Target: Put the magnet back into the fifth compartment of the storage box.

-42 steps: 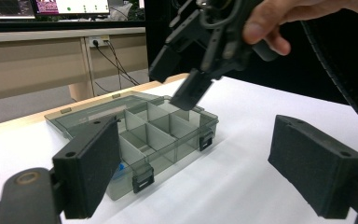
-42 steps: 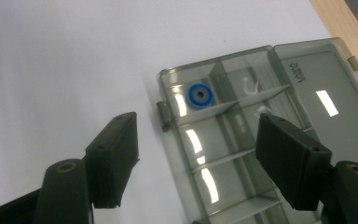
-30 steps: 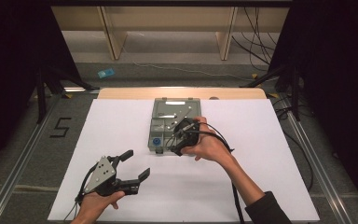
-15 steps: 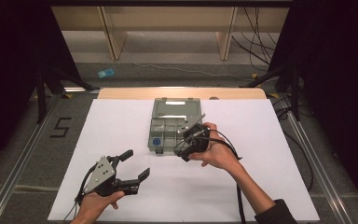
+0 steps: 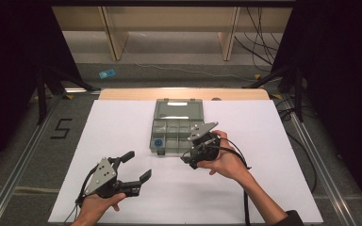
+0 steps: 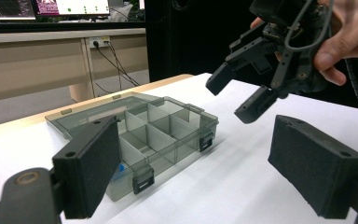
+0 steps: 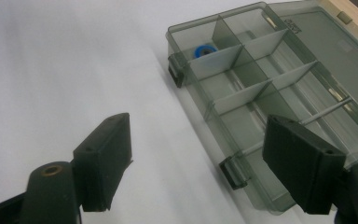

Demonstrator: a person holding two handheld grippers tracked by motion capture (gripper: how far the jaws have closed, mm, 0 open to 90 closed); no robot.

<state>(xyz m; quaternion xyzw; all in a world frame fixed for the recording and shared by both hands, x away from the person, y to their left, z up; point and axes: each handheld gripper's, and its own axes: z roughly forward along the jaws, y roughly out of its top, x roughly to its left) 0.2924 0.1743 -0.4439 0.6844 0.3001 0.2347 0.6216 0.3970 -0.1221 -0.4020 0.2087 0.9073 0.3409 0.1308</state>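
On the white sheet that covers the counter, toward its far middle, lies a smoky-grey compartment box with its lid thrown open flat behind it, toward the wooden far edge. Thin dividers split the box into small cells, and two dark latches sit on its near wall. A small blue ring lies in the cell at the box's near left corner, as the high view shows it; in the right gripper view the same ring shows behind a translucent divider, beside one latch.

The right gripper hangs just at the box's near right corner, held in the person's right hand, its grey three-cornered plate tilted up over the box's right cells. Its jaws stand wide apart with nothing between them; in its own view they frame the box's near wall and the bare sheet beside it, without touching either. From the left gripper view it hangs in the air above the sheet, to the right of the box.

The left gripper rests low over the near left part of the sheet, well apart from the box, gripped by the left hand. Its jaws are also spread wide and hold nothing, pointing toward the box and the other gripper. A black cable trails from the right gripper back along the forearm.
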